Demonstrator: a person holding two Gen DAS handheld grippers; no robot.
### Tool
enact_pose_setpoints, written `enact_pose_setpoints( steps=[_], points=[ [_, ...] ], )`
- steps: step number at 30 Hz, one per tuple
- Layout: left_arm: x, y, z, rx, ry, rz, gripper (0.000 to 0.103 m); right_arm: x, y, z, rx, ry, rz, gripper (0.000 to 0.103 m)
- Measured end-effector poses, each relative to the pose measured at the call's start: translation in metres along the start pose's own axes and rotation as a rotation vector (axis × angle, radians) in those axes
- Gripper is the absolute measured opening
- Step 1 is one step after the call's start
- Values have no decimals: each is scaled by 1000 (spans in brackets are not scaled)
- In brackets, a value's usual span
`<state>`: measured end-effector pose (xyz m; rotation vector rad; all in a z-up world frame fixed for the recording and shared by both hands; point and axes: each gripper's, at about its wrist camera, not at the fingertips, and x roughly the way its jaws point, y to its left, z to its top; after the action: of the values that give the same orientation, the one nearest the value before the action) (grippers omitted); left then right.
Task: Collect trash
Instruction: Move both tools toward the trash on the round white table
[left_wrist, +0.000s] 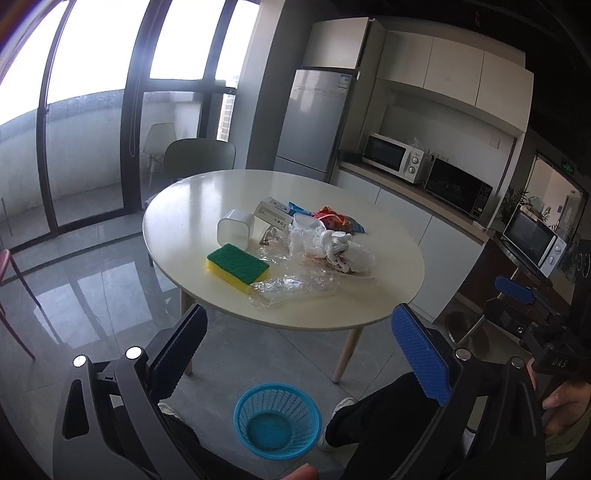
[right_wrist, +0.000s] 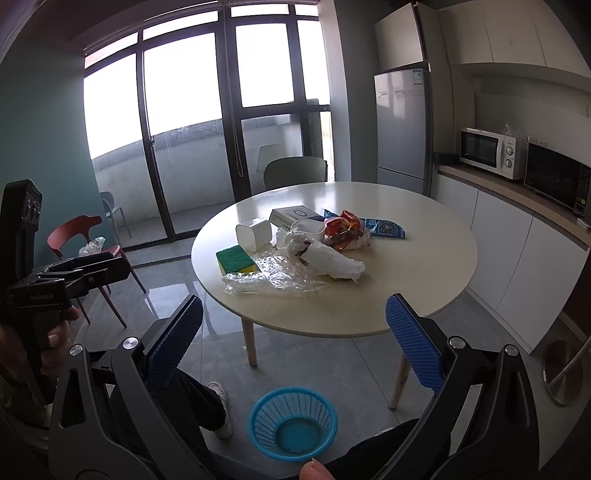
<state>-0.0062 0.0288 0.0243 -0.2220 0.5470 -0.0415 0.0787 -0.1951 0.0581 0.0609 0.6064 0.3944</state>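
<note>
I hold my left tool (left_wrist: 299, 350) and right tool (right_wrist: 295, 343) spread wide, gripping nothing; the trash pile (left_wrist: 325, 243) lies ahead on the counter (left_wrist: 207, 199), the blue basket (left_wrist: 277, 421) below on the floor.
</note>
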Motion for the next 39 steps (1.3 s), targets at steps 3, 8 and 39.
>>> enact_pose_setpoints(
  steps=[3,8,39],
  points=[
    [-7,9,0,-44,-51,-9,97,-1,0,-2,7,2,-8,95],
    [-5,11,1,13,-61,33,97,5,-3,-7,30,17,-21,95],
    [45,7,10,87,-11,72,97,54,-27,0,48,70,-24,95]
  ],
)
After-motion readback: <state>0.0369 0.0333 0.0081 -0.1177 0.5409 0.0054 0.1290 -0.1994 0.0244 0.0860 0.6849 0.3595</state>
